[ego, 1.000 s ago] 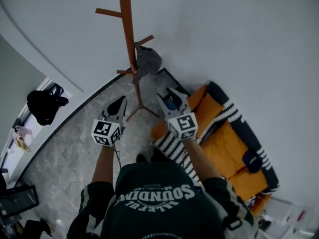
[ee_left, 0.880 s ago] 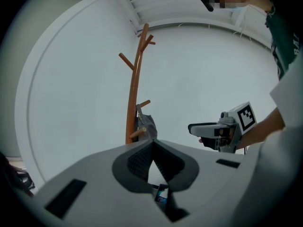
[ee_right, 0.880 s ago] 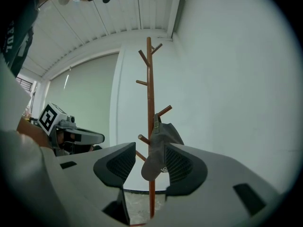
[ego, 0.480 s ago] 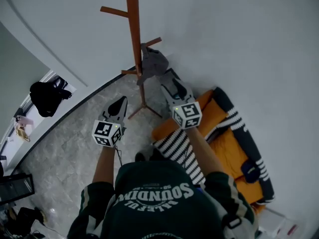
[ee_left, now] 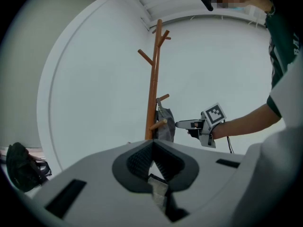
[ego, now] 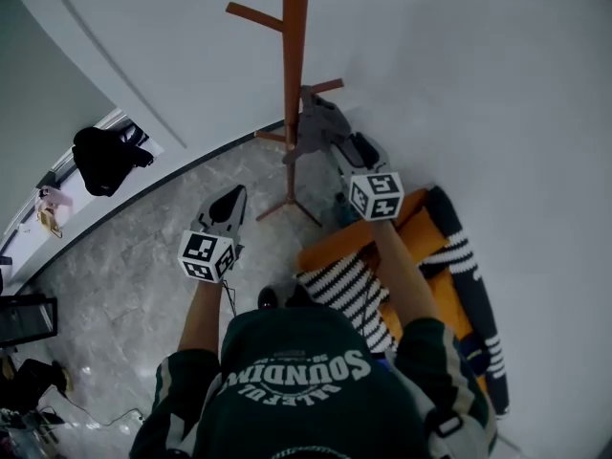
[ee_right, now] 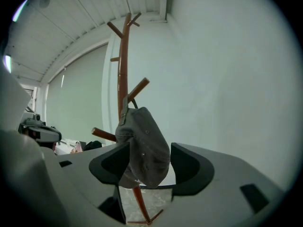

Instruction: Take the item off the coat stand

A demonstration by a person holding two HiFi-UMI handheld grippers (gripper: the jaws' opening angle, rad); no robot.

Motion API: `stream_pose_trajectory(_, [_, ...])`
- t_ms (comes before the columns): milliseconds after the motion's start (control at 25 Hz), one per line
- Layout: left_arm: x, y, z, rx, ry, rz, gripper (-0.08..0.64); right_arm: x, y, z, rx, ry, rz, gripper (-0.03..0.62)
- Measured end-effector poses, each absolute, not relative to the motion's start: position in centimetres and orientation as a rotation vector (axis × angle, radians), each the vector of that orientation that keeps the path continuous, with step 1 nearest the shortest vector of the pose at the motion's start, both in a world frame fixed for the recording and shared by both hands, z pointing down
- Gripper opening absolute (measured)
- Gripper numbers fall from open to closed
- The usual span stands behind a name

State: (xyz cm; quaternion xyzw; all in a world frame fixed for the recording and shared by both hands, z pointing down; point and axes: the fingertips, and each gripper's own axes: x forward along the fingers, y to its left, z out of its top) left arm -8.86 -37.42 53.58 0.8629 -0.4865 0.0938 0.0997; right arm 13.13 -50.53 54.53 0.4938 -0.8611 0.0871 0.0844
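Left gripper (ego: 228, 207) held at left, jaws together and empty; coat stand (ego: 292, 75) upright at centre, far side, grey cap (ego: 314, 127) hanging from its low right peg; right gripper (ego: 352, 153) spread wide, cap between its jaws, not clamped.

Dark green shirt (ego: 287, 404) bearing white curved lettering.

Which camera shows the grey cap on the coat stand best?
The right gripper view: the grey cap hangs close and large, framed by the open jaws. Head view shows it small from above; left gripper view, small and distant.
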Motion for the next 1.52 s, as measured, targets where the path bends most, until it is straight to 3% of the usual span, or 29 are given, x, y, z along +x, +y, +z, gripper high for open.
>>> stream_pose_trajectory(440, [-12.0, -36.1, 54.0, 2.464, -1.548, 0.309, 0.000, 12.2, -54.2, 58.1, 1.389, -2.536, 0.388, 0.247])
stream_pose_trajectory(520, [-12.3, -35.8, 54.0, 2.460, -1.555, 0.312, 0.000, 12.3, -54.2, 58.2, 1.395, -2.522, 0.380, 0.219])
stream_pose_trajectory(600, [-12.6, -35.5, 53.8, 2.458, -1.562, 0.312, 0.000, 12.4, -54.0, 58.0, 1.401, -2.512, 0.353, 0.130])
stream_pose_trajectory(760, [-12.8, -35.0, 53.5, 2.465, -1.564, 0.304, 0.000, 12.5, -53.5, 57.0, 1.415, -2.507, 0.270, 0.072])
stream_pose_trajectory(1520, [-13.5, -33.6, 52.2, 2.533, -1.522, 0.249, 0.000, 16.4, -51.1, 49.4, 1.597, -2.493, 0.135, 0.048])
